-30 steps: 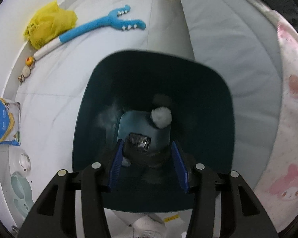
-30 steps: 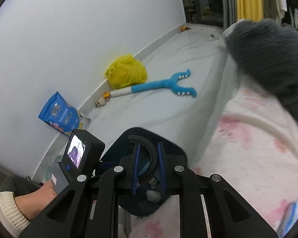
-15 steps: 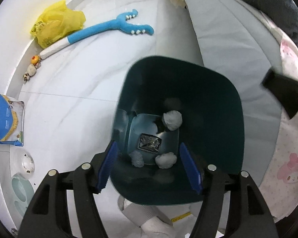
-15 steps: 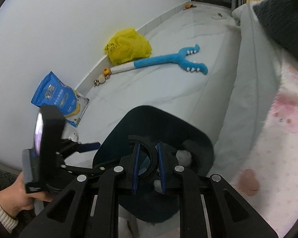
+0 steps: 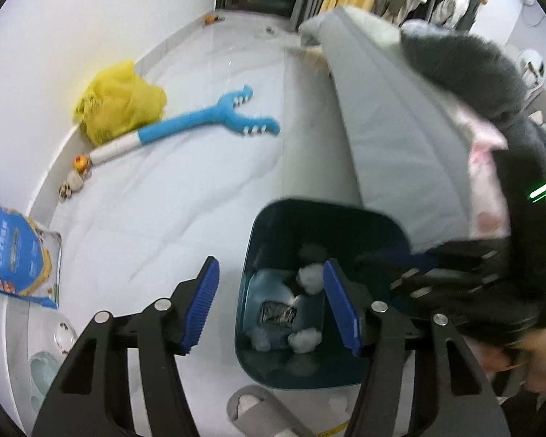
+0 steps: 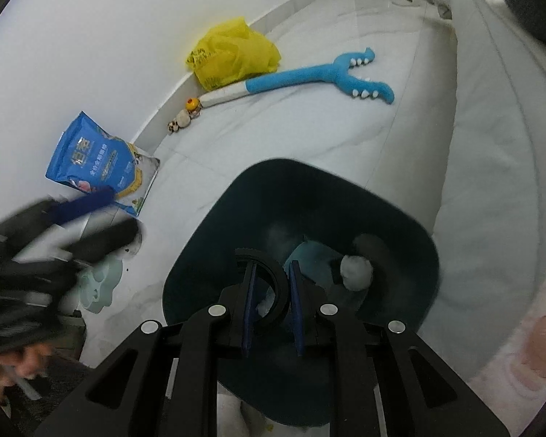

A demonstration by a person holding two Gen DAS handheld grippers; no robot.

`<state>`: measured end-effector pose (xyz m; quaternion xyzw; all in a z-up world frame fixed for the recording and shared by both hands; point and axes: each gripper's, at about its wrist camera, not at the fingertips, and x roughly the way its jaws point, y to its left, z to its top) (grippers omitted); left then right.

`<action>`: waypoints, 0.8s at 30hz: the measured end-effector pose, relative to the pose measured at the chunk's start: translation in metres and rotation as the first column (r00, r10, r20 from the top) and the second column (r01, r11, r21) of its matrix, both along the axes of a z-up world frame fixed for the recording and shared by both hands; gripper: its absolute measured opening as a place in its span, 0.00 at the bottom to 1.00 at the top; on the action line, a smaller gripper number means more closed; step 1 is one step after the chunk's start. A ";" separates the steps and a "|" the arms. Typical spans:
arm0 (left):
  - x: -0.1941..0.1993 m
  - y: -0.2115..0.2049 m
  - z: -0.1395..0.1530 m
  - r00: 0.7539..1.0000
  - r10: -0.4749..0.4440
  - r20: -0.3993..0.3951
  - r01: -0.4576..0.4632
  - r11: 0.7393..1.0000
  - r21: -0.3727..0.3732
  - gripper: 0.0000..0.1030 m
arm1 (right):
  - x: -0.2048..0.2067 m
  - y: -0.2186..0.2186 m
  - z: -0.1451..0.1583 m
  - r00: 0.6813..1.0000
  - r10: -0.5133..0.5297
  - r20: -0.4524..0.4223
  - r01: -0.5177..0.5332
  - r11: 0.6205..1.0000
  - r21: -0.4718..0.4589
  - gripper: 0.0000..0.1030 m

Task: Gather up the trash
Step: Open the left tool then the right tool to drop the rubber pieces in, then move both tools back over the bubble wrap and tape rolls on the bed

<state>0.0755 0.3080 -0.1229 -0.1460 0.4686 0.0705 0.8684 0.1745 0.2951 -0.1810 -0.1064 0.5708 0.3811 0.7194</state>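
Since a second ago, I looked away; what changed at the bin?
The left tongs let a dark wad drop into the teal bin, opened wide and drew back up and leftward. The right tongs stayed shut on the black ring above the bin. The floor items haven't moved.

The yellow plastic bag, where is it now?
In both wrist views the yellow plastic bag lies on the floor against the white wall, upper left, touching the white end of the blue toy.
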 end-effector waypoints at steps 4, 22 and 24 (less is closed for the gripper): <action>-0.002 -0.002 0.028 0.998 -0.009 0.065 0.009 1.000 0.003 0.55 | -0.002 0.007 -0.016 0.999 -0.007 -0.038 0.006 1.000 -0.014 0.17; -0.012 -0.018 0.120 0.974 -0.044 0.224 0.035 0.998 0.044 0.52 | -0.016 0.009 -0.042 0.997 -0.025 -0.068 0.019 0.997 -0.077 0.50; -0.011 -0.024 0.127 0.969 -0.059 0.238 0.044 0.997 0.068 0.53 | -0.016 0.007 -0.036 0.998 -0.021 -0.066 0.017 0.998 -0.063 0.51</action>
